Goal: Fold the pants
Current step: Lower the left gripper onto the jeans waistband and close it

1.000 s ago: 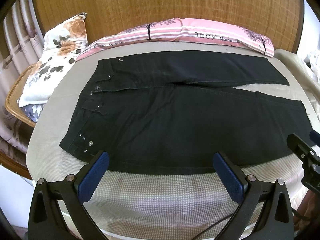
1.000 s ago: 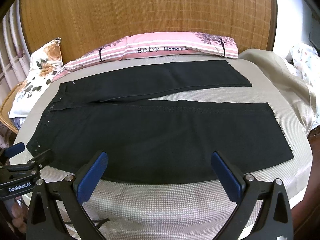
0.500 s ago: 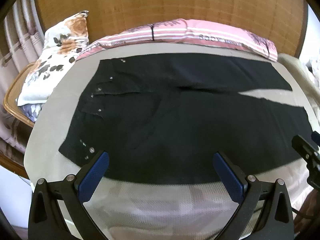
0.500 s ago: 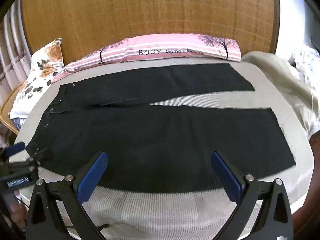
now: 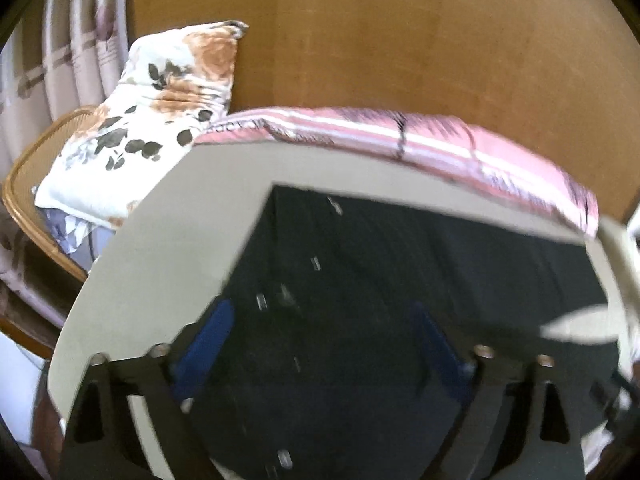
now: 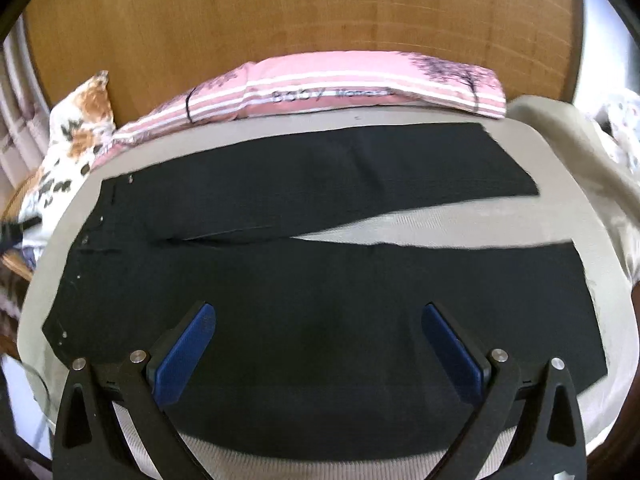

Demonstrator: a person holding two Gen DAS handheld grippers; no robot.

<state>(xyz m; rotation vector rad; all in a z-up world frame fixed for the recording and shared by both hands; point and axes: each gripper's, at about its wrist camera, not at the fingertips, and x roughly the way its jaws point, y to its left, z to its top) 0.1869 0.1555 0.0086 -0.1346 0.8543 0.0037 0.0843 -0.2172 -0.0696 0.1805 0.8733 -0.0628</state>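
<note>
We see the black pants (image 6: 320, 272) spread flat on the grey bed (image 6: 560, 216), waistband to the left and the two legs running to the right. In the right wrist view the legs part in a narrow wedge where the bed cover shows through; the far leg ends near the pink striped pillow (image 6: 344, 84), the near leg reaches close to the right edge of the bed. Small metal studs dot the waistband end.

Our right claw (image 6: 318, 344) hangs over the near leg, its blue pads (image 6: 184, 360) spread wide with nothing between them. We cannot tell whether the tips touch the cloth.

The left wrist view is blurred. There our left claw (image 5: 320, 344) sits low over the waistband part of the pants (image 5: 400, 288), also spread wide with dark fabric filling the gap between its fingers (image 5: 204, 340). Whether it touches the cloth we cannot tell.

The pink pillow (image 5: 440, 144) lies along the far edge of the bed (image 5: 160, 248), against a woven wooden headboard (image 6: 304, 8). A floral pillow (image 5: 152, 120) leans at the left beside the bed, resting on a wicker chair (image 5: 36, 168), with a striped curtain (image 5: 60, 40) behind it. A beige blanket (image 6: 580, 152) is bunched at the right side of the bed.
</note>
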